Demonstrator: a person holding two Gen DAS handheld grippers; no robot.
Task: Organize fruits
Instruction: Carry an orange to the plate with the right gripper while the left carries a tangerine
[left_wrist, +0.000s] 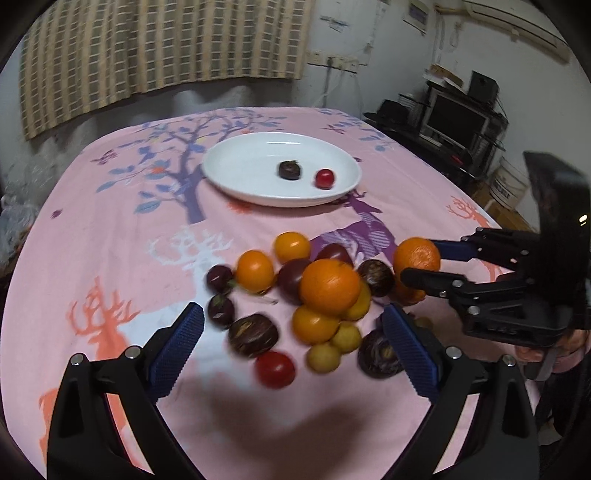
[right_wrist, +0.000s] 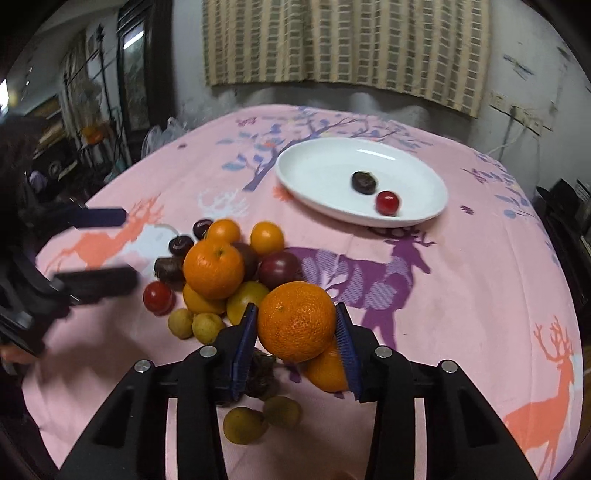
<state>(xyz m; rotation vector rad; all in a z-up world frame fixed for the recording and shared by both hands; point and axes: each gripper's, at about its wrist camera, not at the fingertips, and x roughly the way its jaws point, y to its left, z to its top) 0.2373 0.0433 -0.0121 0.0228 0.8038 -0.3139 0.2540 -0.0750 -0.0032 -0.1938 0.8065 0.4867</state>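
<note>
A lived-in home room is showing here: a patterned tablecloth (left_wrist: 110, 229) covering the table, a woven curtain (left_wrist: 166, 48) hanging, a monitor (left_wrist: 456, 118) sitting on shelves.

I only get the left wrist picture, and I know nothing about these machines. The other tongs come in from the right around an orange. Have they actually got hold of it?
Observer: Yes. In the right wrist view both blue pads press on the orange, one on each side, so the right tongs are shut on it.
Visitor: Is anything beneath it?
Observer: A second orange sits right under it, with a dark wrinkled fruit beside that one.
Visitor: Anything else close to those tongs?
Observer: Two small yellow-green fruits lie loose on the tablecloth, just in front of the tongs' base.
</note>
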